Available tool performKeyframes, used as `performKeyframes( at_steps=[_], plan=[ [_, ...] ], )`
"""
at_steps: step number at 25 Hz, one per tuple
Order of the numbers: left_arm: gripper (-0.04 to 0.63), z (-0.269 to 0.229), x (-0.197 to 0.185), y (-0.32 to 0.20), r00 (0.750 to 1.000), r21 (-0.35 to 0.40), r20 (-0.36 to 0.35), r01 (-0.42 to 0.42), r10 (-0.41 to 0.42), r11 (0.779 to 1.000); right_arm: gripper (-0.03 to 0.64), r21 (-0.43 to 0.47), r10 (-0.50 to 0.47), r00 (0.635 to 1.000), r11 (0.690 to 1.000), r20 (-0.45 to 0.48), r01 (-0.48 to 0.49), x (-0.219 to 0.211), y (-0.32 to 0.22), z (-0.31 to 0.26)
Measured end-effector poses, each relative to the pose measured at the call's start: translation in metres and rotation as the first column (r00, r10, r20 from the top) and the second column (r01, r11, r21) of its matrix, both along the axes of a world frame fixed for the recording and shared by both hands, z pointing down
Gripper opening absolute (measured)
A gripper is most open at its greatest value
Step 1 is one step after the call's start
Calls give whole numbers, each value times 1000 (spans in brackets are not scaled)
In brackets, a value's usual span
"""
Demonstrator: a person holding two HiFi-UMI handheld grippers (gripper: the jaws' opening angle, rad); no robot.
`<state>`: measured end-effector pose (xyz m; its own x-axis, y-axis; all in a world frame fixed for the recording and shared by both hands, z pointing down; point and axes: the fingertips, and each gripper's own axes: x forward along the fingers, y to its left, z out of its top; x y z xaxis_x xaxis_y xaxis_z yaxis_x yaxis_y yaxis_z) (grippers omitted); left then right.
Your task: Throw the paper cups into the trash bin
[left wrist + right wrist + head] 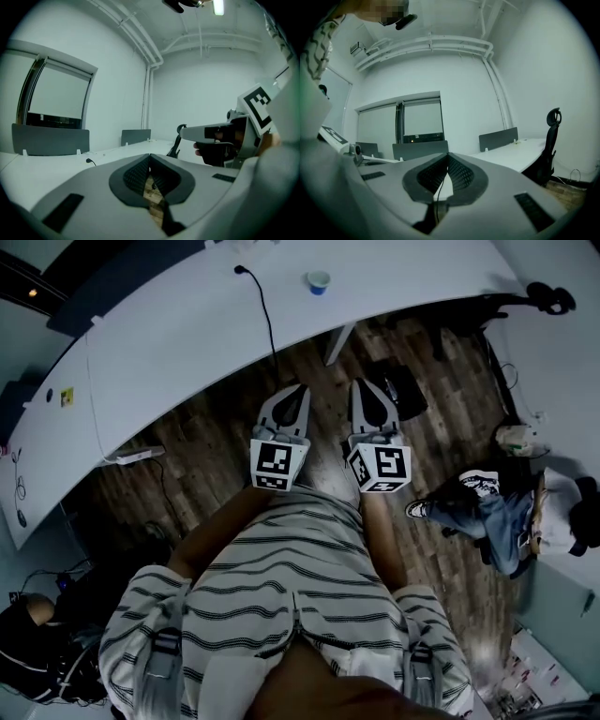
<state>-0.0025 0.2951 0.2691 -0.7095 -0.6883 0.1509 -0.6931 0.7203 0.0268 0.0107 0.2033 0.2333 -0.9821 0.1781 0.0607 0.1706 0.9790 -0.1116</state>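
plainly empty-handed: the left gripper (pixel 296 390) has its jaws pressed together with nothing between them, and the right gripper (pixel 364 386), just beside it at 3 o'clock, is closed on nothing as well, its ribbed tips meeting in its own view. both are held side by side and roughly level in front of the person's striped shirt (pixel 281 568), noses aimed toward 12 o'clock. that reads as a carrying pose for the approach, not a grasp.

below them lies dark wood floor (pixel 216 432), so neither claw is over the work surface yet. at 12 o'clock the long, curved white desk (pixel 178 348) sweeps across the head view, and on it, well apart from the grippers, stands the one paper cup (pixel 319 281) in sight, upright, with a blue band. it is too small here to tell whether anything is inside. a black cable (pixel 267 320) runs over the desk's edge at about 11 o'clock, beside the cup rather than touching it.

a white power strip (pixel 131 457) lies on the floor at 9 o'clock. a seated person (pixel 487 507) is at 4 o'clock and an office chair (pixel 548 298) at 2 o'clock. no trash bin shows in any view, so the drop point will have to be found after the pickup. the likely next need is to close on the desk and open one gripper around the cup.
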Motion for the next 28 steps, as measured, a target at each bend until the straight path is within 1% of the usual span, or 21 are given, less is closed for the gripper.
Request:
performKeyframes(
  at_steps=[8,15,22,28],
  plan=[
    [25,-3,-80,-7,998,-1,-12,-56,56,998,18,6,72,997,997,-4,-72,-73,-9,-7],
    [25,3,-132,-15,993,-7,-34,-115,115,993,17,6,154,988,988,-25,-153,-119,-22,-3],
    [25,15,-158,-25,986,-6,-71,-154,153,988,18,11,194,980,981,-44,-193,-143,-27,4],
    [25,24,-161,-51,981,-8,-94,-170,168,985,17,15,206,977,978,-57,-206,-141,-49,8]
  ],
)
